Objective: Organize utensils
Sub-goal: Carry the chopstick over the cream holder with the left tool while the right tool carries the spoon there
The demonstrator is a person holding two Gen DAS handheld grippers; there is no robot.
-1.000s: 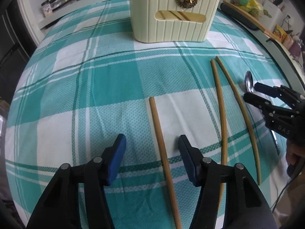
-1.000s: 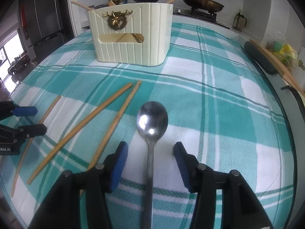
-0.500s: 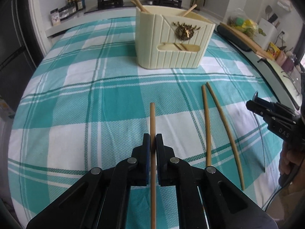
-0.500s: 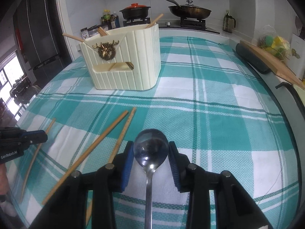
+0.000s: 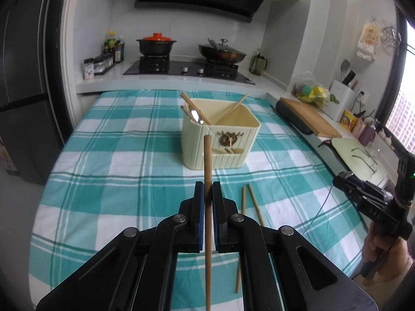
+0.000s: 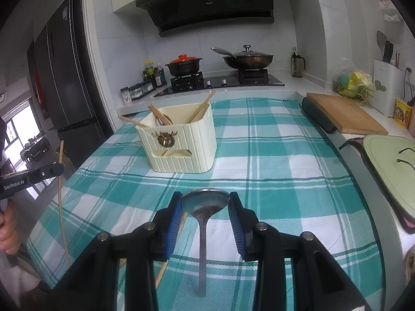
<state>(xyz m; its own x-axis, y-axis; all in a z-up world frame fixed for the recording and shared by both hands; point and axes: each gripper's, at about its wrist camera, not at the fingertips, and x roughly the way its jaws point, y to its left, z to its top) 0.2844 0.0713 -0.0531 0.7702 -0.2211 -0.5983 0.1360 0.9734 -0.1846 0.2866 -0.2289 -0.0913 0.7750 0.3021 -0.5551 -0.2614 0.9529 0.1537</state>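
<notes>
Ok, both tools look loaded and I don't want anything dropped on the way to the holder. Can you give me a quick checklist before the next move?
1. left gripper shut on the chopstick: ok.
2. right gripper shut on the spoon at its bowl, handle hanging down: ok, but the hold on a curved bowl may slip.
3. Both utensils lifted off the tablecloth: ok.
4. Room in the cream utensil holder: ok, open top with a few chopsticks and a spoon inside.
5. Which compartment takes what: cannot tell.
6. Two chopsticks on the cloth remain to be picked up: not ok.
</notes>
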